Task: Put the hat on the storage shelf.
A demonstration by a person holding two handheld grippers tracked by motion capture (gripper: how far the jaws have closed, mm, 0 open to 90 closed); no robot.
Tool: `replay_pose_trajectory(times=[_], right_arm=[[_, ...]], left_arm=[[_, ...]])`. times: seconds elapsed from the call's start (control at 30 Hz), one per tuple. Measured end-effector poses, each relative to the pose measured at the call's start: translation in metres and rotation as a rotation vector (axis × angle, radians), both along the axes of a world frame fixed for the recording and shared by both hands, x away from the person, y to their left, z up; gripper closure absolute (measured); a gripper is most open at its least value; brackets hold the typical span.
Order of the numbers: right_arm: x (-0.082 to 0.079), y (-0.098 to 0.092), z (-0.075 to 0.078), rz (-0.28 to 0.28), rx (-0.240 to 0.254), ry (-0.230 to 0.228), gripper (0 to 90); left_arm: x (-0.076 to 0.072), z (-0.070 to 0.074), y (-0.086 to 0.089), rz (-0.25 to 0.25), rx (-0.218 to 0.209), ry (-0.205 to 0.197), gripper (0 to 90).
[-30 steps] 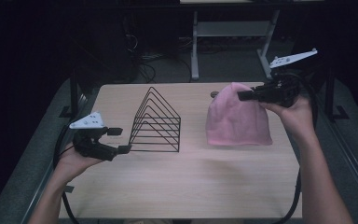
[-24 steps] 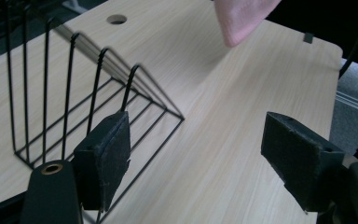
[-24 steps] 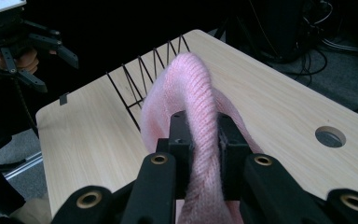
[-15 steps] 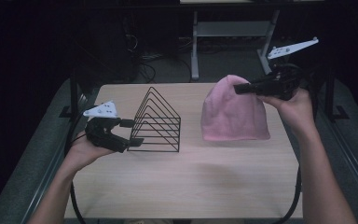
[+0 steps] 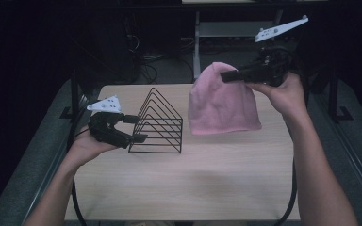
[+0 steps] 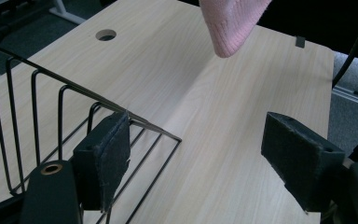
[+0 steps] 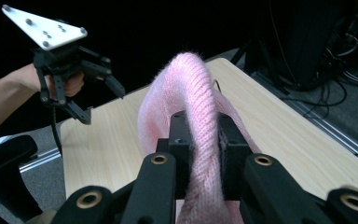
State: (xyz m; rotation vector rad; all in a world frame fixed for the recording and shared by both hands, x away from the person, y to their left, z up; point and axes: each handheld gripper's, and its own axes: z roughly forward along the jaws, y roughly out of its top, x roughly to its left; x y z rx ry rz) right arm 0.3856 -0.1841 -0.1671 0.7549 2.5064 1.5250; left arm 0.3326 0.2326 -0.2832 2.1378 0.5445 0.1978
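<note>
A pink knit beanie (image 5: 221, 101) hangs above the table's back right, and its crown is pinched in my right gripper (image 5: 227, 75), which is shut on it. The right gripper view shows the knit fabric (image 7: 186, 88) squeezed between that gripper's (image 7: 200, 135) two pads. A black wire rack (image 5: 160, 120) of triangular dividers stands on the table left of centre. My left gripper (image 5: 137, 128) is open at the rack's left end. In the left gripper view, one pad (image 6: 103, 158) touches a rack wire (image 6: 51, 107), and the rack's corner lies between the jaws.
The light wooden table (image 5: 193, 179) has a round cable hole (image 6: 106, 34) near its far edge. Dark desk frames and cables (image 5: 169, 52) stand behind the table. The beanie's hem (image 6: 230, 23) hangs above the bare tabletop beyond the rack.
My right gripper has lifted the beanie up off the table. My left gripper has moved right to the rack's end, with its jaws open.
</note>
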Motion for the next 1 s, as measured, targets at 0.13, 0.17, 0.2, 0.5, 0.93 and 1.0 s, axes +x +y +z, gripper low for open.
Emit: replay_pose_trajectory(times=[0.13,0.17,0.2,0.5,0.93,1.0], right_arm=[[0.003,0.020,0.011,0.034,0.001,-0.014,79.1],[0.003,0.024,0.013,0.044,0.002,-0.016,79.1],[0.003,0.024,0.013,0.044,0.002,-0.016,79.1],[0.009,0.066,0.027,0.116,0.003,-0.046,79.0],[0.014,0.104,0.033,0.177,0.002,-0.053,79.0],[0.015,0.109,0.034,0.183,0.007,-0.053,79.0]], left_arm=[[0.003,0.001,0.003,0.003,-0.010,0.005,23.8],[0.003,0.002,0.004,0.003,-0.009,0.005,23.8],[0.003,0.002,0.004,0.003,-0.009,0.005,23.8],[0.006,0.007,0.006,-0.007,-0.016,0.011,24.7],[0.016,0.007,0.009,-0.045,-0.051,0.067,31.1],[0.017,0.006,0.009,-0.046,-0.052,0.071,35.0]])
